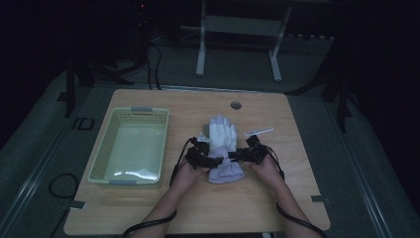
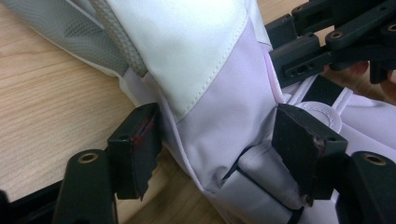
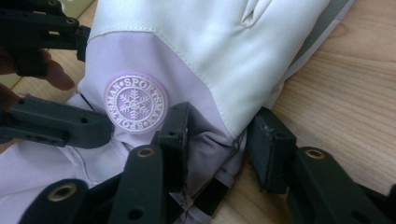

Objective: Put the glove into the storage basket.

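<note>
The white-and-lilac glove (image 1: 222,146) lies flat mid-table, right of the basket (image 1: 130,147); the left gripper (image 2: 215,144) straddles its wrist edge, jaws apart around the fabric. The right gripper (image 3: 219,135) pinches the opposite edge, pads pressing a fold.

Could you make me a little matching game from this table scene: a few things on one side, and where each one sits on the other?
Things:
1. glove
2. basket
3. small white stick
4. round hole

Places:
A. at the table's left side, nothing in it
B. in the tabletop near the far edge
C. in the middle of the table, between the left tool and the right tool
D. on the wood just right of the glove's fingers

Pairs: 1-C, 2-A, 3-D, 4-B
</note>
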Demonstrator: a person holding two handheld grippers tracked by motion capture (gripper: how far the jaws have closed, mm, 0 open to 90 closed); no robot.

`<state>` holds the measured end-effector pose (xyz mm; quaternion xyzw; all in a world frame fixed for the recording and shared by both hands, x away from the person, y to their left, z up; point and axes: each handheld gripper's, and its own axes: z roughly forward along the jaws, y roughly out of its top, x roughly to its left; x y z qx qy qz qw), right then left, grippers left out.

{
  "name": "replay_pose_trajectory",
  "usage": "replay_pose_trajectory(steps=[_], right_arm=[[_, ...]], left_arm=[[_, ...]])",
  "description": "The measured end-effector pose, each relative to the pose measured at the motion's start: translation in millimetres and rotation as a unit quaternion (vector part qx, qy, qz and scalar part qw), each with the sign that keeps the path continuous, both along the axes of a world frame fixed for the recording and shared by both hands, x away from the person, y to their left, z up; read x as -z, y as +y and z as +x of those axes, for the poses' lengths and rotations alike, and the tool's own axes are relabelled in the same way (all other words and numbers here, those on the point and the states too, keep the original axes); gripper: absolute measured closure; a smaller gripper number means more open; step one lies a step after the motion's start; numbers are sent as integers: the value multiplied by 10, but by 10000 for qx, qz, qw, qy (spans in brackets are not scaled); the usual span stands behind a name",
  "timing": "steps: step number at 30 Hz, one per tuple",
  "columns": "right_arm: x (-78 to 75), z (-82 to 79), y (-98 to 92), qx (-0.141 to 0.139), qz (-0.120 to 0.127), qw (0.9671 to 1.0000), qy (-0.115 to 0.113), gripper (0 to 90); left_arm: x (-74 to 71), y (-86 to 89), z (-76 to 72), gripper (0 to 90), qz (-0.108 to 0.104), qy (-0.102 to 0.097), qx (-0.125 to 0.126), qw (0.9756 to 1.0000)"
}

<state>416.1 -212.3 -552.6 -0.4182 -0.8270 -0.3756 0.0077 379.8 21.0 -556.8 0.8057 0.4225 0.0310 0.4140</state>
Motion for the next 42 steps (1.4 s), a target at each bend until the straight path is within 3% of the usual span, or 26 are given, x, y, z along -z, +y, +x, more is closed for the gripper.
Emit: replay_pose_trajectory(steps=[1, 5, 10, 11, 12, 15, 19, 26, 31, 42], right_arm=[[-5, -1, 6, -2, -14, 10000, 22, 642], [-32, -48, 57, 27, -194, 9997, -149, 702], [-68, -108, 97, 177, -319, 9989, -306, 757], [-82, -125, 111, 186, -376, 9984, -376, 768], [-105, -139, 124, 187, -399, 9981, -423, 775], [-158, -165, 167, 177, -545, 9969, -534, 791], [-198, -181, 157, 193, -435, 9975, -516, 802], [-309, -220, 153, 227, -344, 9974, -599, 812], [-435, -242, 166, 221, -207, 9975, -636, 812], [-803, -319, 311, 165, -51, 9950, -980, 811]], left_arm=[[-2, 5, 8, 370, -69, 64, 94, 9999], [-44, -21, 14, 515, 40, 125, 193, 9997], [-98, -18, 27, 640, 38, 222, 217, 9995], [-121, -8, 33, 718, 123, 221, 176, 9995], [-139, -3, 38, 733, 130, 256, 193, 9994], [-177, 7, 39, 752, 145, 297, 235, 9992], [-210, 39, 37, 776, 74, 356, 291, 9989], [-356, 37, 14, 794, 177, 230, 362, 9989], [-514, 93, -11, 795, 167, 146, 391, 9990], [-935, 277, -75, 795, 254, -46, 419, 9988]])
